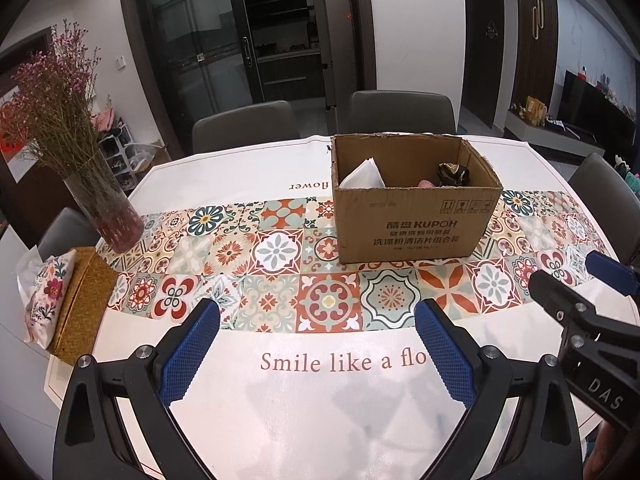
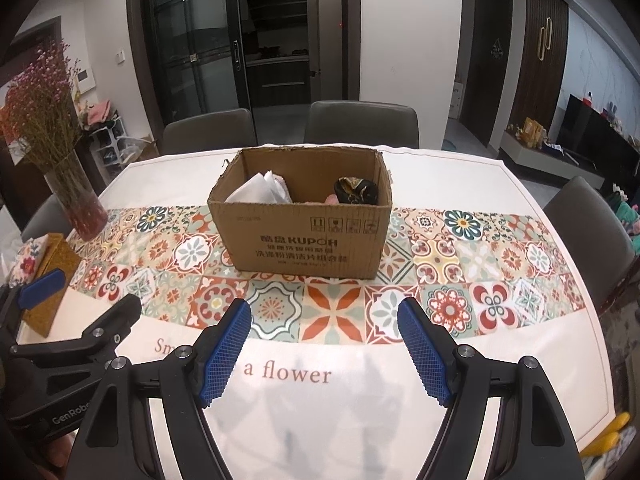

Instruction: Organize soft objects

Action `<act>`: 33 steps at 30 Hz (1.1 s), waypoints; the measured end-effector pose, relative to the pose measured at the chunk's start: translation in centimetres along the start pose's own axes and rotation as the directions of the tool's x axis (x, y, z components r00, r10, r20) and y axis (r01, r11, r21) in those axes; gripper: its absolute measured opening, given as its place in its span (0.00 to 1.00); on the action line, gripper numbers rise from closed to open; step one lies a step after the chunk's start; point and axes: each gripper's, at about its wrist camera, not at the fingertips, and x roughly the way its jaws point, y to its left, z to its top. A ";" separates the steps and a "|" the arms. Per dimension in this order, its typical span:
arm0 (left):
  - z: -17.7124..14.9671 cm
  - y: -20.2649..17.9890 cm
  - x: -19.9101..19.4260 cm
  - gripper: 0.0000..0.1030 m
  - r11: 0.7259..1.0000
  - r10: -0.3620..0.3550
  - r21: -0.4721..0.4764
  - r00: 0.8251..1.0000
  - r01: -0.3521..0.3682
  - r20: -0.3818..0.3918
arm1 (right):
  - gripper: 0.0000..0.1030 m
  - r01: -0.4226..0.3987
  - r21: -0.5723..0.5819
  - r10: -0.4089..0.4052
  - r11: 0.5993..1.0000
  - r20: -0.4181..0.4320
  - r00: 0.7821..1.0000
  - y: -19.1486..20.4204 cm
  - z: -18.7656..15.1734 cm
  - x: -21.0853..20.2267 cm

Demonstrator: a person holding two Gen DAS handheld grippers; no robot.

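Note:
An open cardboard box (image 1: 416, 220) (image 2: 304, 240) stands on the patterned band of the tablecloth. Inside lie a white cloth (image 1: 366, 176) (image 2: 260, 190), a black-and-gold soft item (image 1: 452, 174) (image 2: 356, 190) and a bit of pink fabric (image 1: 426, 183) (image 2: 331, 199). My left gripper (image 1: 318, 320) hovers over the near white part of the cloth, open, nothing between its blue pads. My right gripper (image 2: 324, 316) hangs beside it, also open and empty, in front of the box. Each gripper shows at the edge of the other's view.
A glass vase of dried pink flowers (image 1: 100, 200) (image 2: 76, 208) stands at the left. Beside it lie a woven tissue box (image 1: 84, 304) (image 2: 52, 276) and a floral pack (image 1: 48, 292). Grey chairs (image 1: 400, 114) (image 2: 362, 122) ring the table.

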 end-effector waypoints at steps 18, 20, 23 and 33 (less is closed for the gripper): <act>-0.9 0.0 -1.1 0.97 1.000 0.006 0.000 1.000 -0.006 0.011 | 0.74 0.003 -0.007 -0.003 1.000 0.013 1.000 -0.1 -1.4 -1.5; -1.0 0.0 -1.3 0.97 1.000 0.010 0.002 1.000 -0.010 0.015 | 0.74 0.004 -0.007 -0.004 1.000 0.014 1.000 0.0 -1.4 -1.5; -1.0 0.0 -1.4 0.97 1.000 0.009 0.002 1.000 -0.010 0.017 | 0.74 0.004 -0.008 -0.004 1.000 0.014 1.000 0.0 -1.4 -1.5; -1.0 0.0 -1.5 0.97 1.000 0.021 0.005 1.000 -0.021 0.015 | 0.74 0.004 -0.008 -0.004 1.000 0.015 1.000 0.0 -1.3 -1.6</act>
